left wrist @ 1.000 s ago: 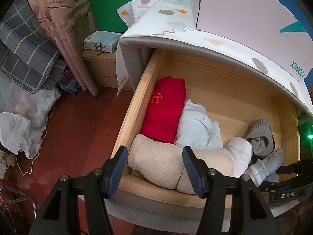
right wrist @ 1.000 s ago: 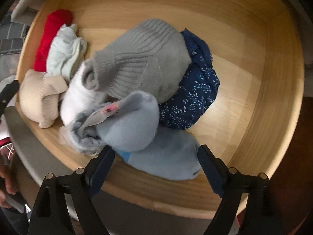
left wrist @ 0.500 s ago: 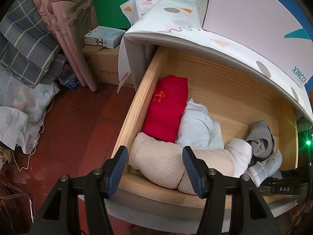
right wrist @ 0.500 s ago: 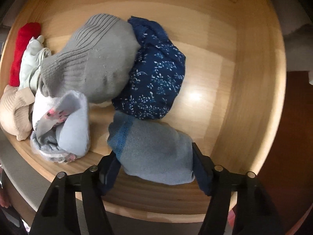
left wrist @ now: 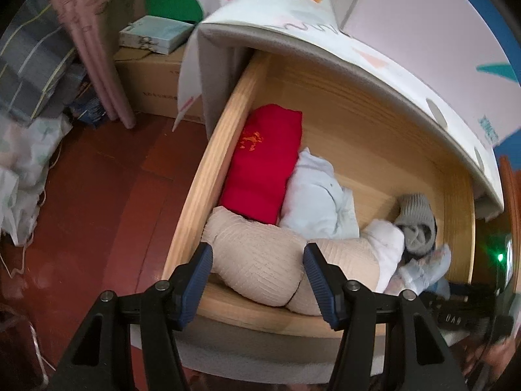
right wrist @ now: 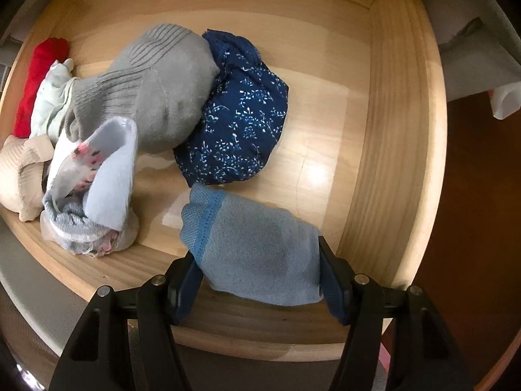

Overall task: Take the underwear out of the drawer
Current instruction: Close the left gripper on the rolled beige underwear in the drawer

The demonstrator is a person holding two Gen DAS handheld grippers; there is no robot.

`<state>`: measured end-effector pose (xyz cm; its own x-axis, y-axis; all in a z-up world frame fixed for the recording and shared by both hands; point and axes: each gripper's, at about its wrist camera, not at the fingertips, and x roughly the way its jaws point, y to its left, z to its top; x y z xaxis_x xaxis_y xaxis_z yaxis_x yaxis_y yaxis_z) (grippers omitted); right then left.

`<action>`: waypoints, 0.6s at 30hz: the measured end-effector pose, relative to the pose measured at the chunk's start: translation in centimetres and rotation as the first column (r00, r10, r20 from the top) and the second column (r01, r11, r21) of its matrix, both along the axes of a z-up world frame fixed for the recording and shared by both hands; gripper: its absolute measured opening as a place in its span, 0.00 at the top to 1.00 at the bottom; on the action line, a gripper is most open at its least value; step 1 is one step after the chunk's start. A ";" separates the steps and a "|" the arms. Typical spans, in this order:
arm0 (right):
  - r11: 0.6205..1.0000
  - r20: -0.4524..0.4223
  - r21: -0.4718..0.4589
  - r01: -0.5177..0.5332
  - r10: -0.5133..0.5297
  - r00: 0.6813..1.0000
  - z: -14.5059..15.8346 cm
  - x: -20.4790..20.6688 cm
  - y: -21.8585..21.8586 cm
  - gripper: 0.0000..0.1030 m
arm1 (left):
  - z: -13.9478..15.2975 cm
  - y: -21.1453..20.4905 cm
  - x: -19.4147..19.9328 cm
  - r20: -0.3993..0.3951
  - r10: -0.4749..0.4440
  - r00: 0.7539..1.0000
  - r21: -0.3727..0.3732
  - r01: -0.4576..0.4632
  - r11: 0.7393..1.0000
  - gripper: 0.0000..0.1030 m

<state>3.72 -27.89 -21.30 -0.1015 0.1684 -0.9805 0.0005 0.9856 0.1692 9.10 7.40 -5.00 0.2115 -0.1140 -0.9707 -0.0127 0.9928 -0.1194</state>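
Clamping the right gripper (right wrist: 259, 282) jaws on the blue underwear (right wrist: 257, 247) at the drawer (right wrist: 390, 130) front right corner, left gripper (left wrist: 257, 280) jaws standing apart, empty, above the beige bundle (left wrist: 257, 260); lifting straight, clearing the front wall.

pink curtain (left wrist: 97, 65), cardboard box (left wrist: 153, 81), small box (left wrist: 154, 34) on top

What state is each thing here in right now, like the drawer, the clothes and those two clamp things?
Drawer: pulled open, clothes inside.
Light blue underwear: folded, squeezed between the right gripper's pads.
Right gripper: shut on the underwear.
Left gripper: open, holding nothing, above the cream knit bundle.
Navy floral bundle: balled up, lying loose.
Grey knit piece: crumpled, leaning on the navy one.
Red garment: folded flat by the drawer's side.
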 end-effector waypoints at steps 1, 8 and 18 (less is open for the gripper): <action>1.000 0.003 0.003 0.001 -0.001 1.000 0.1 -0.1 0.0 0.40 | 0.1 -0.1 0.2 -0.013 -0.018 1.000 0.000 0.018 1.000 0.42; 1.000 0.008 0.013 0.004 -0.004 1.000 0.7 -0.2 -0.4 0.39 | 2.6 -0.8 1.7 -0.058 -0.197 0.979 -0.046 0.195 0.980 0.41; 0.999 0.017 0.033 0.021 -0.021 1.000 -0.1 1.4 0.2 0.38 | 3.0 -3.8 1.2 -0.143 -0.506 0.851 0.036 0.515 0.856 0.34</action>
<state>5.14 -27.67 -21.45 -0.0804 0.2027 -0.9759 0.0177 0.9792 0.2020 10.35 3.59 -2.00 0.0202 -0.1031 -0.9945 0.4885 0.8689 -0.0802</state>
